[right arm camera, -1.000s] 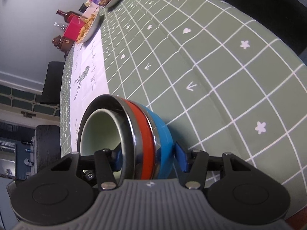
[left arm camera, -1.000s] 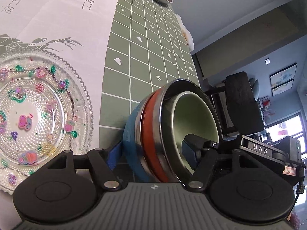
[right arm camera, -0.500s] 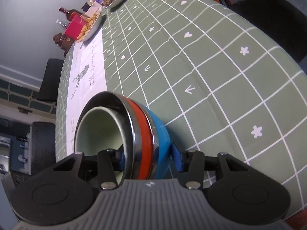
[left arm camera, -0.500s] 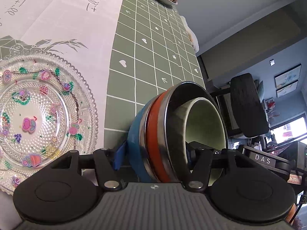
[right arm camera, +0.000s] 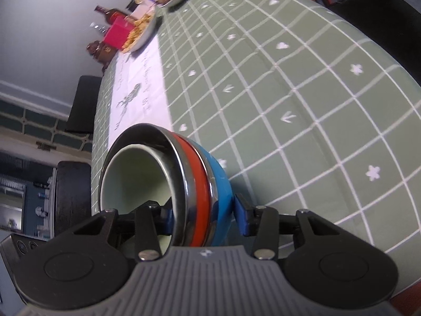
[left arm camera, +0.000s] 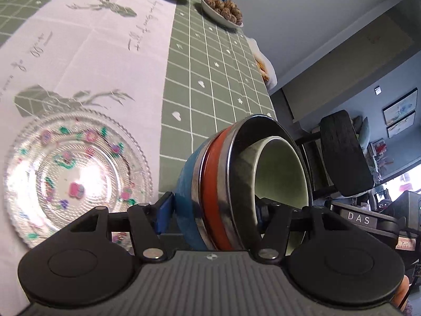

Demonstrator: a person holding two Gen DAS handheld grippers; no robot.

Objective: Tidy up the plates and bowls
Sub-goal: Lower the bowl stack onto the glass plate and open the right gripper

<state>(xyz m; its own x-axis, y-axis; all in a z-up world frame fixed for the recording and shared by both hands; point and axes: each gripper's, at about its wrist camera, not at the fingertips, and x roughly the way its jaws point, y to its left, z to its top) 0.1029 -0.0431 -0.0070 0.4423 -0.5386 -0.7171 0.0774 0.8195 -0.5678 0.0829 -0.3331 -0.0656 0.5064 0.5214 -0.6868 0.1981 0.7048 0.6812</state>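
Bowls (left arm camera: 236,184) nested together are being pinched at the rim from opposite sides by the left gripper (left arm camera: 213,218) and the right gripper (right arm camera: 205,218), above the green checked tablecloth (right arm camera: 289,92), beside a patterned glass plate (left arm camera: 73,173).

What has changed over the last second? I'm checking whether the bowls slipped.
The nested bowl stack has been lifted and carried along the table; more far snack dishes now show. Both the left claw and right claw still clamp its rim; nesting unchanged.
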